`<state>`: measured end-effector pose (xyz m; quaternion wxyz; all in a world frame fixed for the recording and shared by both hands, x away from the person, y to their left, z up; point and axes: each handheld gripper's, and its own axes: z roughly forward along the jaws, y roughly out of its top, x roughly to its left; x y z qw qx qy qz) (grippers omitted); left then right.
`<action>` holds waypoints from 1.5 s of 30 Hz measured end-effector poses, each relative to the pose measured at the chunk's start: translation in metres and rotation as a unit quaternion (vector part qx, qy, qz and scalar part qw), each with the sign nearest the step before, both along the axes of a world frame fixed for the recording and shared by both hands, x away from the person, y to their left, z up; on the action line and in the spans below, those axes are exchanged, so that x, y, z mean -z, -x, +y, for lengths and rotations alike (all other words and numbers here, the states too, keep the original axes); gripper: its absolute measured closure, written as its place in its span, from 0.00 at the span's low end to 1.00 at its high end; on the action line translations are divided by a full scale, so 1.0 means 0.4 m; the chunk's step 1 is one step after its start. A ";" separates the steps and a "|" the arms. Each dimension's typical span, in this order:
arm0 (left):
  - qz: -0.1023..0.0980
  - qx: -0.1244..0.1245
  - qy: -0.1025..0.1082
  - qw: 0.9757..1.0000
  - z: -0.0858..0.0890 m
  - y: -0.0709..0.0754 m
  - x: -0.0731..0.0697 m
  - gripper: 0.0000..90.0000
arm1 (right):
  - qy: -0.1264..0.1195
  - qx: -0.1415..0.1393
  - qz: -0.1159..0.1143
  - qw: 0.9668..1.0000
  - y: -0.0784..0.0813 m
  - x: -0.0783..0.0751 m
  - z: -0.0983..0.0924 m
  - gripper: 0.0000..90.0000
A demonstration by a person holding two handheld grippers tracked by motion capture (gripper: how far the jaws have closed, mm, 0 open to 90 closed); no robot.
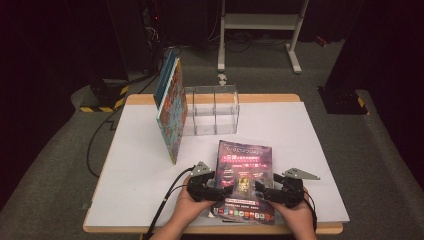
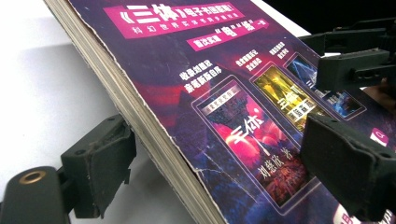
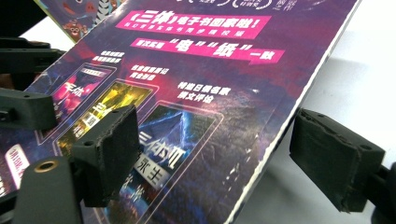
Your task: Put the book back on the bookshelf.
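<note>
A: At the worktop's (image 1: 310, 150) near edge, a purple paperback (image 1: 243, 165) lies flat, its bottom corners just over the lip. The left gripper (image 1: 218, 188) and right gripper (image 1: 264, 190) straddle its side edges.

B: Fingers?

A: Both sets spread wide, one finger (image 2: 100, 158) under the page block, one above the cover; none pressing.

B: Handling?

A: Probably floppy, glossy, slippery; pinch deep on both edges. Farther back, a second book (image 1: 171, 107) leans against a clear organiser (image 1: 212, 110).
</note>
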<state>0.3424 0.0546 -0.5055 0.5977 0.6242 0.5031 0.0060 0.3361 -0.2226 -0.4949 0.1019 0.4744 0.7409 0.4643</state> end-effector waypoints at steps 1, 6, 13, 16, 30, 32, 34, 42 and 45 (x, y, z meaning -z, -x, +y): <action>0.002 0.003 -0.005 1.000 0.002 -0.003 0.002 0.11 | 0.000 0.000 0.001 1.000 0.001 0.000 0.000 0.17; 0.012 0.002 0.006 1.000 -0.001 -0.010 0.005 0.07 | 0.000 0.000 -0.003 1.000 0.003 0.001 0.000 0.18; 0.004 0.014 0.001 1.000 -0.007 -0.002 -0.004 0.14 | -0.004 0.004 0.000 1.000 0.005 0.002 0.000 0.18; -0.009 0.016 -0.010 1.000 -0.004 0.004 -0.010 0.18 | -0.005 0.004 0.002 1.000 0.006 0.002 -0.001 0.17; -0.045 -0.003 -0.024 0.999 0.002 0.031 -0.031 0.48 | -0.018 -0.015 0.017 1.000 0.010 0.005 0.001 0.19; -0.047 -0.006 -0.023 0.999 -0.001 0.035 -0.033 0.48 | -0.021 -0.016 0.022 0.999 0.009 0.004 0.000 0.21; -0.044 -0.006 -0.022 0.999 -0.001 0.034 -0.033 0.48 | -0.019 -0.015 0.023 0.999 0.010 0.003 0.001 0.21; -0.047 0.004 -0.024 0.999 0.002 0.039 -0.036 0.54 | -0.004 -0.015 0.014 1.000 0.017 -0.005 0.007 0.25; -0.052 0.005 -0.024 0.998 0.003 0.042 -0.038 0.57 | 0.002 -0.015 0.005 1.000 0.021 -0.012 0.009 0.31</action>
